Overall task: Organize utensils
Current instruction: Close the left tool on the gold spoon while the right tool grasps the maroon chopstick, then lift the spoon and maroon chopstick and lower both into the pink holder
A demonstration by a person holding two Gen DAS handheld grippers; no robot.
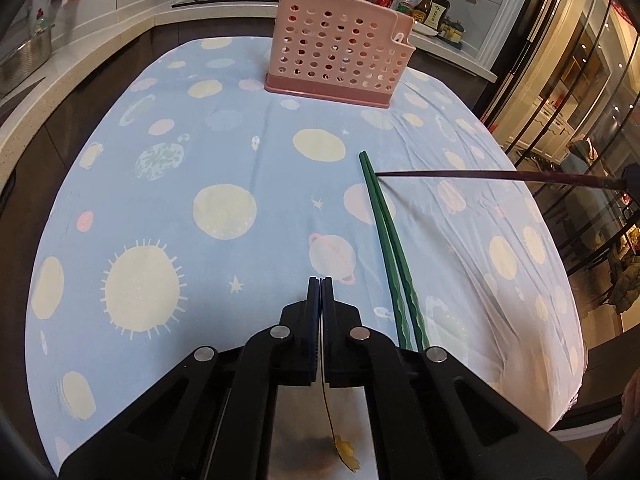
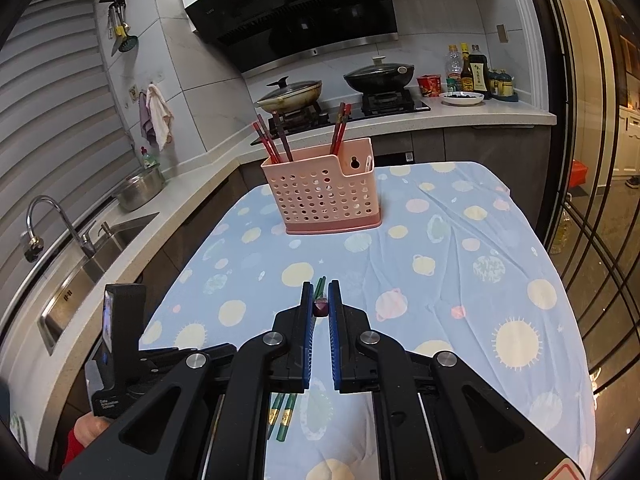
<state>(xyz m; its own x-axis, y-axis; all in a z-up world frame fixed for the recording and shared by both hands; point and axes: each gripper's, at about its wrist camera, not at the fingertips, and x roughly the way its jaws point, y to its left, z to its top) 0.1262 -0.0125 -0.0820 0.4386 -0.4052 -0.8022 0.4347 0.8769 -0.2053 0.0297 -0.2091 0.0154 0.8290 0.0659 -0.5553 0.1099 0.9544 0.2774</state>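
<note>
Right claw [image 2: 319,308] pinches the butt end of a dark maroon chopstick [image 1: 492,176]; the left wrist view shows the stick running level from the right edge, its tip touching or just over the pair below. In the right wrist view only the stick's end face shows between the pads, which stand slightly apart around it.

Left claw [image 1: 321,292] pressed together, nothing utensil-like between the pads; a thin yellowish strand with a small flower-like charm hangs below it, purpose unclear. It hovers above the blue planet-print cloth covering the counter [image 1: 160,208].

Pair of green plastic chopsticks [image 1: 386,236] lies side by side on the cloth, just right of the left claw, tips pointing toward the holder.

Pink perforated plastic utensil holder [image 2: 322,196] stands upright at the far end of the cloth. Several red and dark chopsticks [image 2: 272,144] already stand in it, some at the left end, some nearer the middle.

Progress, judged: partly done.
- Done: several sticks are in the holder.
- In hand: one maroon stick, well apart from the holder, not yet placed.
- Left: green pair untouched on the cloth.
- No other loose utensils visible on the cloth.
</note>
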